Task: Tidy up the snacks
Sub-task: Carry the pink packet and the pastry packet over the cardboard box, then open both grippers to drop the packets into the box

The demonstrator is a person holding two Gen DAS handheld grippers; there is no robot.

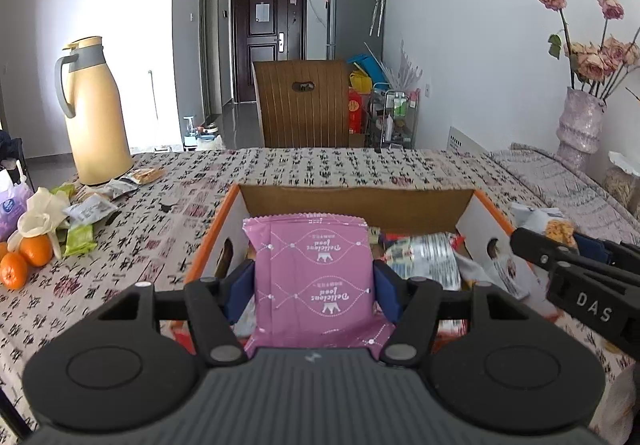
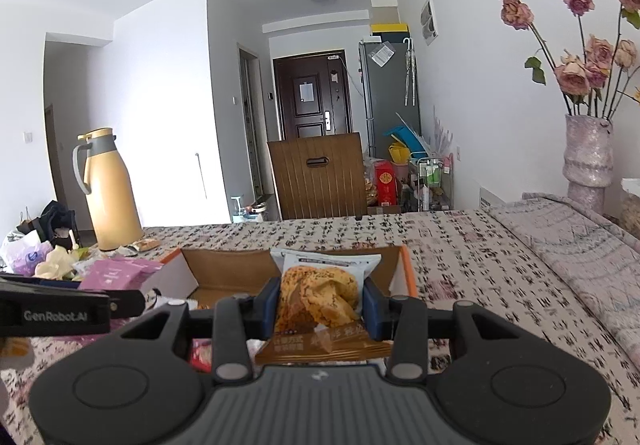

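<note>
Left gripper (image 1: 314,285) clamps a pink foil snack packet with white "Delicious food" print (image 1: 316,273) by its side edges, blue pads (image 1: 386,291) pressing in on both sides; packet stands upright over the open cardboard box with orange outer walls (image 1: 480,213). Right gripper (image 2: 320,309) is closed narrower on a clear-fronted packet showing a golden crumbly pastry (image 2: 318,297), also held above the box, toward its right half in the right wrist view. Box already holds other wrapped snacks, including a silver-and-red crinkly packet (image 1: 424,255). More loose snacks lie on the patterned tablecloth (image 1: 160,229) near the tall cream thermos jug with grey handle (image 1: 94,113) and some oranges (image 1: 24,259).

Risks, as I judge them: both grippers sit close together over one box, so the arms could knock each other on release. Pink packet is slick foil gripped only at its edges, so it may buckle and slip, landing on the box wall or outside. Pastry packet is soft; a tight squeeze could crush the contents. Box looks light and could skid if bumped.
</note>
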